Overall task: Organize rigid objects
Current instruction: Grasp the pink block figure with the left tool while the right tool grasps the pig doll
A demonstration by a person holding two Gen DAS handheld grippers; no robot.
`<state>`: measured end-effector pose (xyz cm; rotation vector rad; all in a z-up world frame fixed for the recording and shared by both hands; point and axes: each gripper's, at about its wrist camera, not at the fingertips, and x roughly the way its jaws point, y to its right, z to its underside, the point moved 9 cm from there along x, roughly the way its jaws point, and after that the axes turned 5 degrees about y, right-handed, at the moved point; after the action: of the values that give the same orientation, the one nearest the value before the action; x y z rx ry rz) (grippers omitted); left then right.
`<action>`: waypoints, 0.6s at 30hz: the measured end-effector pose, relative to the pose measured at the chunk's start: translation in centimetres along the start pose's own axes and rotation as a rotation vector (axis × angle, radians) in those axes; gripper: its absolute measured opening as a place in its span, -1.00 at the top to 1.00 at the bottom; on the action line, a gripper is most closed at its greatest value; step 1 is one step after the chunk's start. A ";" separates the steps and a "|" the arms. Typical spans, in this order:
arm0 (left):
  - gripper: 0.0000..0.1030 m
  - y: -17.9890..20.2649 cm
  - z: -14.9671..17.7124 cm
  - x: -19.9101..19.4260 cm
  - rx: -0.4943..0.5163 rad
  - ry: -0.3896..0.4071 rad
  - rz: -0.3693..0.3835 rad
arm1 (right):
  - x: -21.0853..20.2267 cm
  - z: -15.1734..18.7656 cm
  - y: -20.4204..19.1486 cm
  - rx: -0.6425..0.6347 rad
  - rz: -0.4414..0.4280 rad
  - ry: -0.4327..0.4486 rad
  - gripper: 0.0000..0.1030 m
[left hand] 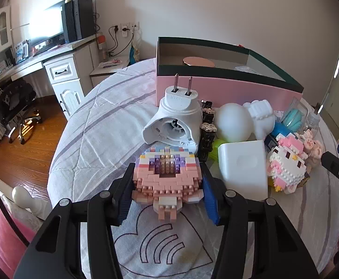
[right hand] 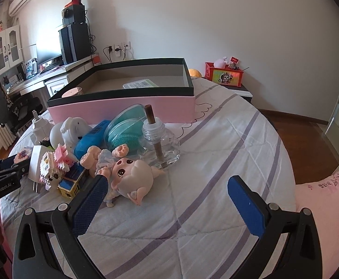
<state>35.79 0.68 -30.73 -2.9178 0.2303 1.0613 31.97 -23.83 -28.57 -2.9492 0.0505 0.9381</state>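
Pink box (right hand: 123,107) w/ round lid (left hand: 198,61), packet (right hand: 141,84); left tongs (left hand: 167,186) grip brick toy (left hand: 167,176), right tongs (right hand: 167,200) wide.

Bright daylight floods in from the left in both fisheye views, blowing out the monitor (left hand: 46,23) on the desk into white glare. The wall (right hand: 216,18) is evenly lit with soft shadows. Straight lines bow strongly, and dark vignetting rims the corners.

The white plug adapter (left hand: 176,118) hid most of the black bottles (left hand: 207,130) behind it. In the right wrist view, the left claw (right hand: 1,174) was cut off by the picture's edge. The print on the label (right hand: 139,84) inside the box (right hand: 123,107) was too small to read.
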 end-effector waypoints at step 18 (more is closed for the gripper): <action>-0.02 0.3 0.1 -3.1 -0.010 0.047 0.006 | 4.1 -0.2 -3.7 0.000 -0.177 -0.121 -0.61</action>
<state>33.29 0.79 -28.84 -2.9550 0.2366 0.9981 35.65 -20.19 -30.63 -2.8314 -0.2113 1.0852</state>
